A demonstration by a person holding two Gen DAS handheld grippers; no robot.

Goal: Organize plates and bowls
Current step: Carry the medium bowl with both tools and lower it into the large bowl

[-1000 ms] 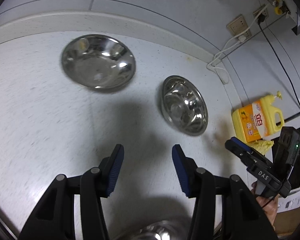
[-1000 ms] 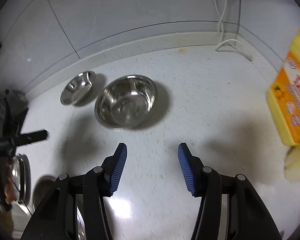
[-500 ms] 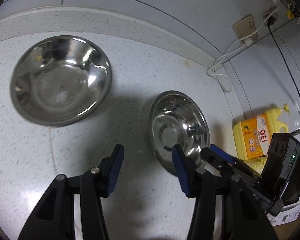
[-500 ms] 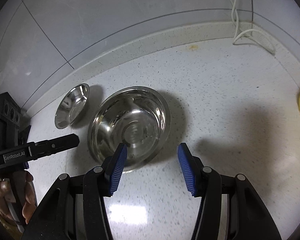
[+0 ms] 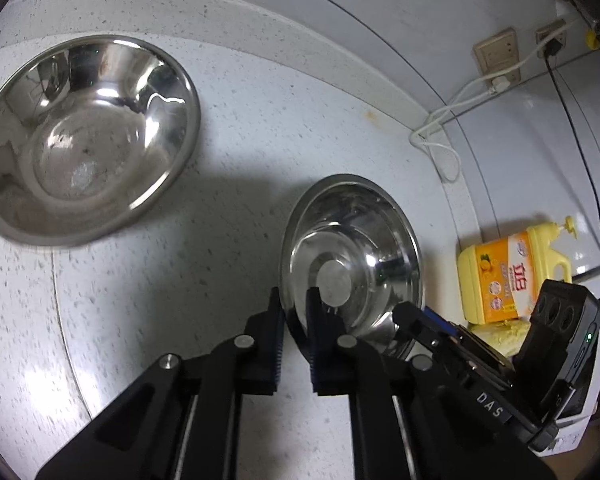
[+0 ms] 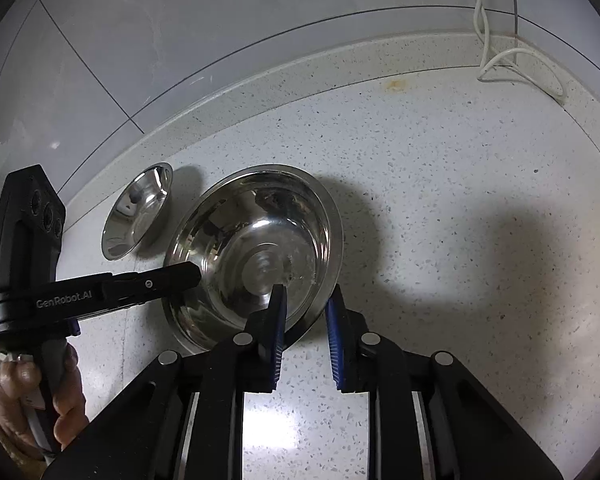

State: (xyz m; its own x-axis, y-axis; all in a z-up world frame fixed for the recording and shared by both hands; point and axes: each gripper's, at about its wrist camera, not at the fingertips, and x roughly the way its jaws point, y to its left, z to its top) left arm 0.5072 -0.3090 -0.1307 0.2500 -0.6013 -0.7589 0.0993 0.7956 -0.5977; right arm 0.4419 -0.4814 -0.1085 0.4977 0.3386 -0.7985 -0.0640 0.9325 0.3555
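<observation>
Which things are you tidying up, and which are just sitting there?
For the job:
- near steel bowl
- far steel bowl
- left gripper, pinching the near bowl's rim
- right gripper, fingers either side of that rim

Just lying about:
- yellow soap bottle
- white cable
- wall sockets

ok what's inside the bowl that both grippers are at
The nearer steel bowl looks empty apart from faint residue specks. One finger of each hand-held gripper, left and right, reaches inside the rim, covering part of the near wall.
</observation>
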